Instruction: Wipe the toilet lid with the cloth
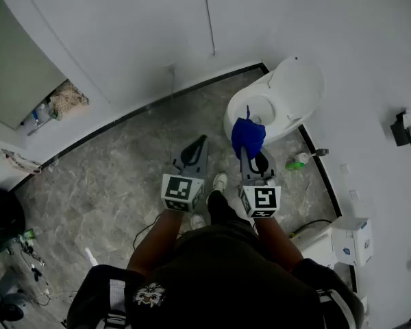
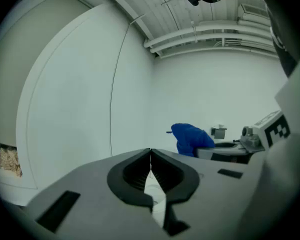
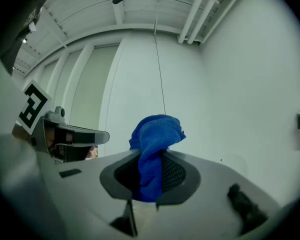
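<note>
Blue terry cloth (image 1: 248, 136) bunched and pinched in the right gripper (image 3: 149, 171), held near the front rim of the white toilet (image 1: 231, 112), its white lid (image 1: 300, 86) raised; left gripper (image 2: 151, 159) clenched shut, empty, alongside.

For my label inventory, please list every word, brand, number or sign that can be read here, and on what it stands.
No text can be read in any view.
The cubes on the left gripper and right gripper: square black-and-white markers only, no letters.
The white box by the wall: blue print, too small to read.
</note>
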Tool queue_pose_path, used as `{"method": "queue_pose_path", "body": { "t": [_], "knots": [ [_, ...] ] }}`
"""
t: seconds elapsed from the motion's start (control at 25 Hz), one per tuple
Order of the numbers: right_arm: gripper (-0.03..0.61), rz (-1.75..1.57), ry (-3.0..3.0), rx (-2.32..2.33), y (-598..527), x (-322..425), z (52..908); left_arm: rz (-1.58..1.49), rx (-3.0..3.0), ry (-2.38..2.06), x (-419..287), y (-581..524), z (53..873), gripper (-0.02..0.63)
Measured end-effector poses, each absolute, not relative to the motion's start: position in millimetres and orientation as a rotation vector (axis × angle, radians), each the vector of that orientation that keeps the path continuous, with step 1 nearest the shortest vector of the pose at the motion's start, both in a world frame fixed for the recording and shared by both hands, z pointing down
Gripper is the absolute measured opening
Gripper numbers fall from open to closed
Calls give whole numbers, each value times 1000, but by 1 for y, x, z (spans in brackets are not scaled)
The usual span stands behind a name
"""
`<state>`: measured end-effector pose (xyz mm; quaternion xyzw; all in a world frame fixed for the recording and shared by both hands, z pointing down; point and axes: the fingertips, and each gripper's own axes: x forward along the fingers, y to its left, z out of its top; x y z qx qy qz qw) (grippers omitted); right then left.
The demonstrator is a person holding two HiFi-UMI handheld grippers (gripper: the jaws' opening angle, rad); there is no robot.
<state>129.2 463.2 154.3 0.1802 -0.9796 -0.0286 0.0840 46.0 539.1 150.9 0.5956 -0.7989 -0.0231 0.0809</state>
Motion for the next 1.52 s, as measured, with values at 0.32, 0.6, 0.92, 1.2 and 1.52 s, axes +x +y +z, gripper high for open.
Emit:
{"method": "queue_pose_path", "body": {
  "t": [0.32, 0.6, 0.92, 1.2, 1.52],
  "knots": [
    [67, -17, -2909, 526, 376, 90, 181, 36, 1754, -2366, 5, 458, 162, 11],
    [67, 139, -2872, 536, 311, 67, 198, 81, 1763, -2315, -23, 382, 161, 11],
    [67, 166, -2884, 577, 258, 39, 189, 115, 1786, -2263, -45, 325, 167, 11],
    [67, 155, -2854, 618, 227, 15, 192, 120, 1827, -2204, -68, 290, 175, 11],
    [67, 118, -2803, 756, 189, -35, 206, 126, 1924, -2083, -122, 245, 195, 11]
  ]
}}
